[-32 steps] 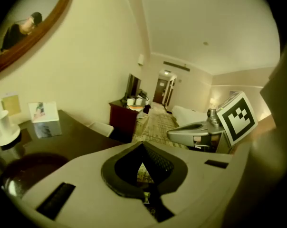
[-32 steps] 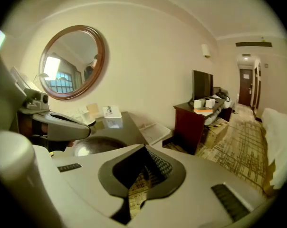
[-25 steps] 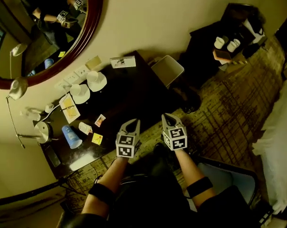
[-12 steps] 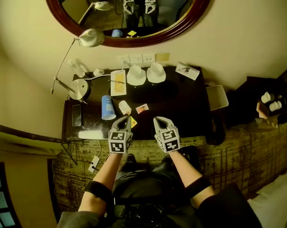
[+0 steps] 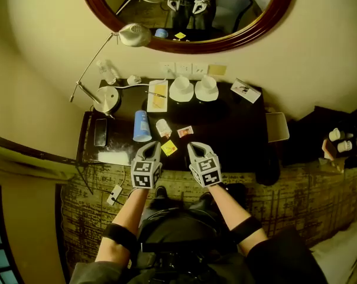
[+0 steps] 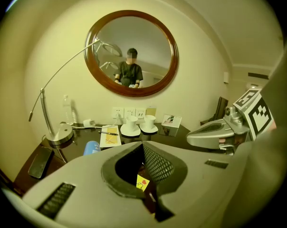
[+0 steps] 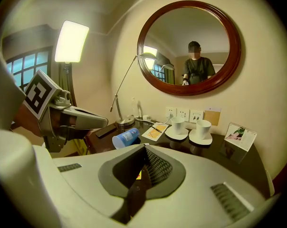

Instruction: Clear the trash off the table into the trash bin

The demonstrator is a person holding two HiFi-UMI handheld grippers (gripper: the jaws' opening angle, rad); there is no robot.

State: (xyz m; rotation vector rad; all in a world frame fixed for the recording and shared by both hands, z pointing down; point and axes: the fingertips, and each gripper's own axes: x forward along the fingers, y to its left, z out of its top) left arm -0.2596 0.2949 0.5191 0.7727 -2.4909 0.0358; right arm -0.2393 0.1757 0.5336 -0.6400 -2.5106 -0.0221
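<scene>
Dark glossy wood is what I'm facing, and the trash lies loose over the near half of this tabletop (image 5: 231,129). A blue cup (image 5: 142,126) is tipped on its side, with a white wrapper (image 5: 163,128) just beside it and a small packet (image 5: 185,131) next to that. A yellow note (image 5: 168,148) lies flat nearest me.

The teacups (image 5: 181,89), notepad (image 5: 158,94) and card (image 5: 246,90) stand in a row along the wall. The lamp (image 5: 107,99) and phone (image 5: 100,132) keep to the left end. That tidy line tells me they belong here, and only the scattered bits in front are mine to clear.

I hold my left tool (image 5: 153,147) and right tool (image 5: 194,147) side by side over the near edge, tips angled down toward the trash. Both are pinched fully together with nothing in them. The note lies just beyond the tips and shows through the gap of each.

I take the pale-topped bin (image 5: 277,126) just beside the tabletop's right end to be the trash bin. Nothing has gone in that I can see.

I'd need to spread a tool before any grab. The note looks awkward to pinch because it lies so flat, and the cup may roll.
</scene>
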